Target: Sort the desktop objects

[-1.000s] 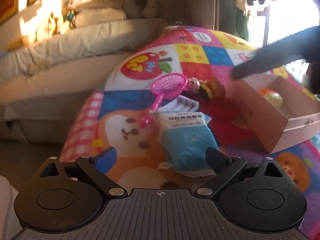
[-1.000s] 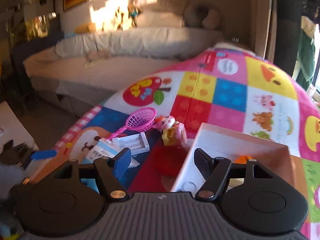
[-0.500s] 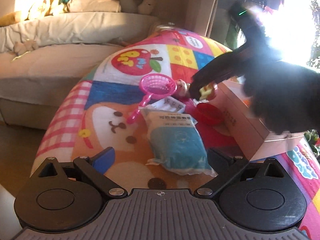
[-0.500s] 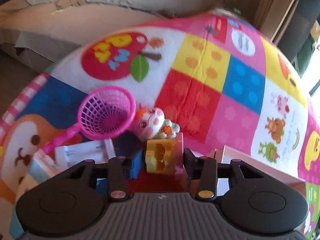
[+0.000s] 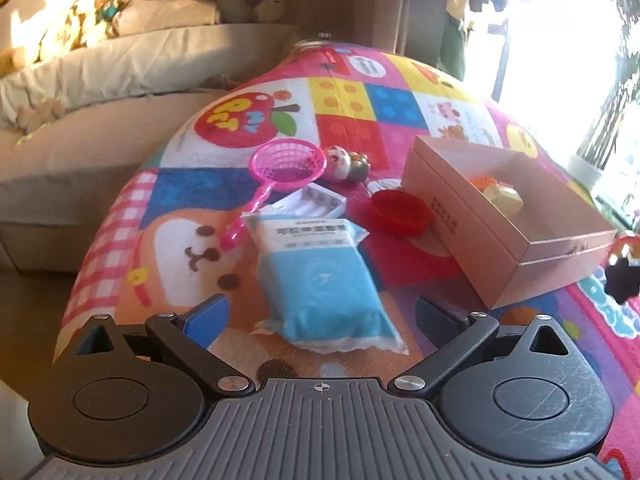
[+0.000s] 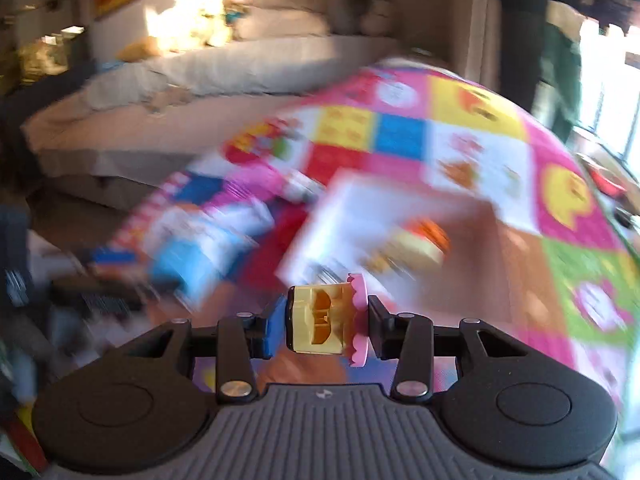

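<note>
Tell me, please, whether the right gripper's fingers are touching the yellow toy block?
Touching: the right wrist view shows the right gripper shut on the yellow toy block, both pads pressed against its sides with no gap.

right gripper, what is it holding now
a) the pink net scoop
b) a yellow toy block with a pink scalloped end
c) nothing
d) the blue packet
b: in the right wrist view the right gripper has both pads pressed on the yellow toy block, while the pink net scoop and blue packet lie on the mat in the left wrist view.
</note>
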The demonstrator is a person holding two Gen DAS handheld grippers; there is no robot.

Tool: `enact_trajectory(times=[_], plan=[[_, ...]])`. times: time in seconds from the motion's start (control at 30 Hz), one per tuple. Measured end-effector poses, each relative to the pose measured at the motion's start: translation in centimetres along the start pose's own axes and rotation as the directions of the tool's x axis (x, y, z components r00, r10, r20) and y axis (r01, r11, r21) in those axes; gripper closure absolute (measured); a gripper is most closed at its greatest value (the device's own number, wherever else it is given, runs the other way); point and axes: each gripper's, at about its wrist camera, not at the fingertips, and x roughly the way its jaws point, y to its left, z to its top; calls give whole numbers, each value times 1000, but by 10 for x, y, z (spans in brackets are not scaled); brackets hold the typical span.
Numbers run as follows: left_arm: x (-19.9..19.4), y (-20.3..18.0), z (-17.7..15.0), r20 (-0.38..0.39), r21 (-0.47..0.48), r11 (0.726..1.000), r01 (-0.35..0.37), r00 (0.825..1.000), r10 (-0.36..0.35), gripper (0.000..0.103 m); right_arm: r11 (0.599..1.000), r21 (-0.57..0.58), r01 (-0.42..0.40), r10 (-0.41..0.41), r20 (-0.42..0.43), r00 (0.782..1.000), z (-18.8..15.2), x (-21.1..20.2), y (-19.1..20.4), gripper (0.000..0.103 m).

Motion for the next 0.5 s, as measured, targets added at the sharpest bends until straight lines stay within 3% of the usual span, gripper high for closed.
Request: enact_trajectory(times=[0.07, 0.13, 0.2, 0.27, 0.33, 0.43, 0.5], plan=[[1, -7, 2, -4, 17, 1000, -13, 1000, 13, 1, 985, -87, 150, -149, 19, 989, -25, 6, 1, 61], [3, -13, 4, -7, 35, 999, -34, 999, 34, 1, 943, -196, 270, -264, 57, 963, -45, 15, 9, 61], [7, -17, 6, -16, 46, 997, -58, 998, 58, 1, 906, -296, 301, -289, 86, 954, -63, 24, 23, 61], [12, -20, 8, -28, 52, 996, -78, 996, 79, 1, 906, -337, 256, -247, 71, 966, -72, 29, 34, 60], [19, -21, 9, -37, 57, 993, -101, 994, 103, 1, 932, -314, 180, -166, 72, 983, -73, 26, 40, 54], [29, -21, 10, -39, 56, 988, -141, 989, 143, 1, 984, -178, -3, 19, 92, 996, -65, 12, 29, 39], [34, -19, 12, -46, 37, 987, -156, 986, 158, 1, 995, -85, -48, 60, 143, 988, -60, 3, 17, 27]])
